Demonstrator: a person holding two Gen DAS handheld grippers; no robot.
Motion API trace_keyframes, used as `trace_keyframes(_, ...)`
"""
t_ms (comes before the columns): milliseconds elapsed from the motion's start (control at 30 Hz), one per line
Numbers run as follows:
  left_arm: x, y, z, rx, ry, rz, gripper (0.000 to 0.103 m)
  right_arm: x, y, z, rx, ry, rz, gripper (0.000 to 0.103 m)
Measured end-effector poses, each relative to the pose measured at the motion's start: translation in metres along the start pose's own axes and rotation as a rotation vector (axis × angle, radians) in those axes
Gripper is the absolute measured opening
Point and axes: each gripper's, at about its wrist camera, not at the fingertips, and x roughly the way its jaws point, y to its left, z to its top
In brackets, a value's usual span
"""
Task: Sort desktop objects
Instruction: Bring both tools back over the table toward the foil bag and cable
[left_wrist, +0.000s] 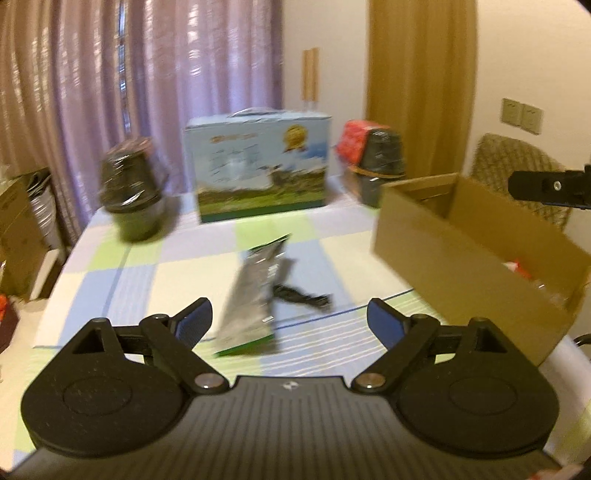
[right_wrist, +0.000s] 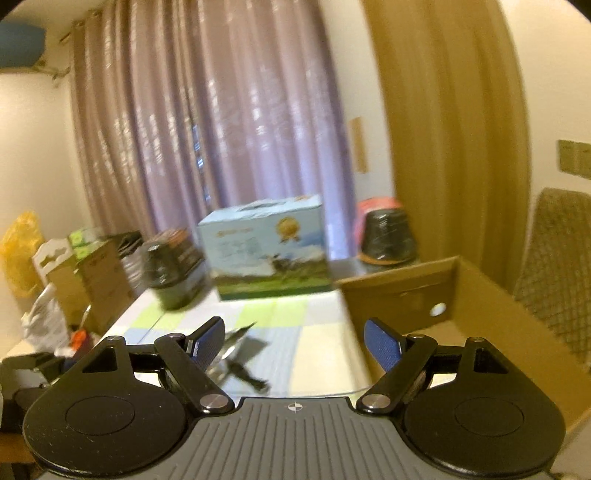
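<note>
A silver packet (left_wrist: 255, 295) lies flat mid-surface on the checked cloth (left_wrist: 129, 273), a black cable (left_wrist: 301, 297) touching its right edge. The left claw (left_wrist: 290, 319) hovers spread above them, empty. The right claw (right_wrist: 294, 341), likewise spread, hangs beside the open cardboard box (right_wrist: 491, 314).

Table's got a checked cloth (left_wrist: 166, 273) on it, soft matt fabric. The flat packet (left_wrist: 255, 295) is shiny silvery foil or plastic, hard to say with the blur. Open cardboard box (left_wrist: 461, 258) is plain matt brown. The printed carton (left_wrist: 258, 166) looks glossy. Dark pots (left_wrist: 131, 192) are wrapped in shiny film. Left gripper (left_wrist: 290, 325) is matt black plastic with textured blue pads (left_wrist: 194, 321) and metal pins.
</note>
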Motion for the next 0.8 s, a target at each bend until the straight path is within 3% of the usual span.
trace_keyframes(300,0.016,0.042,-0.017,0.022,0.057,0.041,0.088,0.064,0.034,-0.037,-0.138,0.127,0.050,0.080)
trace_keyframes(500,0.052,0.050,-0.016,0.067,0.098,0.000,0.088,0.110,0.036,-0.049,-0.202,0.203,0.049,0.078)
trace_keyframes(567,0.063,0.052,-0.015,0.074,0.110,-0.008,0.088,0.126,0.036,-0.053,-0.237,0.224,0.052,0.074)
trace_keyframes(633,0.076,0.051,-0.014,0.091,0.119,-0.017,0.088,0.143,0.033,-0.059,-0.268,0.258,0.055,0.061)
trace_keyframes(800,0.106,0.050,-0.010,0.114,0.144,-0.047,0.088,0.177,0.028,-0.072,-0.316,0.320,0.090,0.052)
